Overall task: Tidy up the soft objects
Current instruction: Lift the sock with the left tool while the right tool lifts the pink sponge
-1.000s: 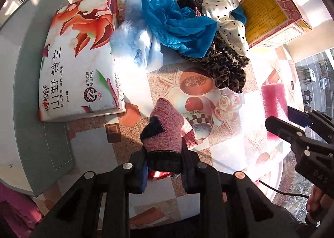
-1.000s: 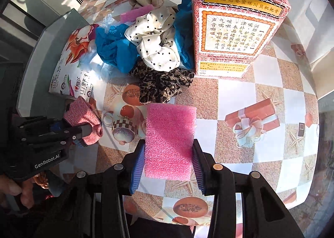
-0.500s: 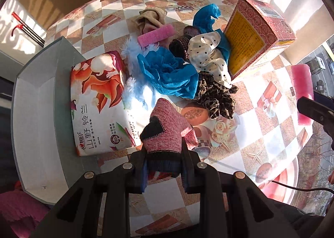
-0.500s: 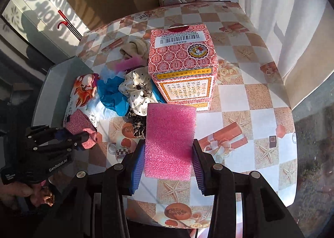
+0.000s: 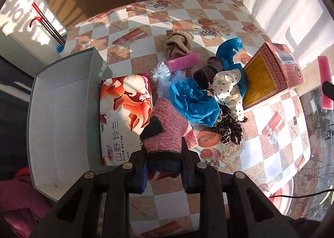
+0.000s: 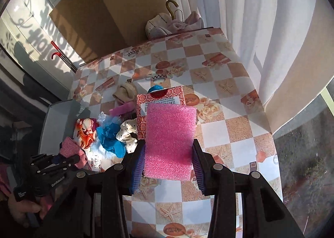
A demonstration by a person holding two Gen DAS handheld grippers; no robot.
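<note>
We hold the left gripper (image 5: pixel 163 160) above the bench (image 5: pixel 146 23), its jaws clamped on the dark cuff of a pink knitted sock (image 5: pixel 167 131) that stands up between them. The right gripper (image 6: pixel 169 167) has its jaws clamped on the sides of a pink foam pad (image 6: pixel 170 139), which it carries upright in the air.

We take the red patterned box (image 5: pixel 271 75) as our landmark. Piled against its left side, in the left wrist view, lie a white dotted scrunchie (image 5: pixel 227 85), a blue mesh cloth (image 5: pixel 194 102) and a leopard-print scrunchie (image 5: pixel 229 127). Farther left of the box lie a white feathery tuft (image 5: pixel 161 71) and a flowered tissue pack (image 5: pixel 123 112), and the pack touches the wall of a grey bin (image 5: pixel 58 112). Behind the pile, away from us, we see a small pink foam strip (image 5: pixel 183 62) and a beige sock (image 5: pixel 177 43). In the right wrist view the held foam pad hides much of the box, and the left gripper (image 6: pixel 71 158) with its pink sock (image 6: pixel 68 148) sits well to the box's left, over the tissue pack's near end.
</note>
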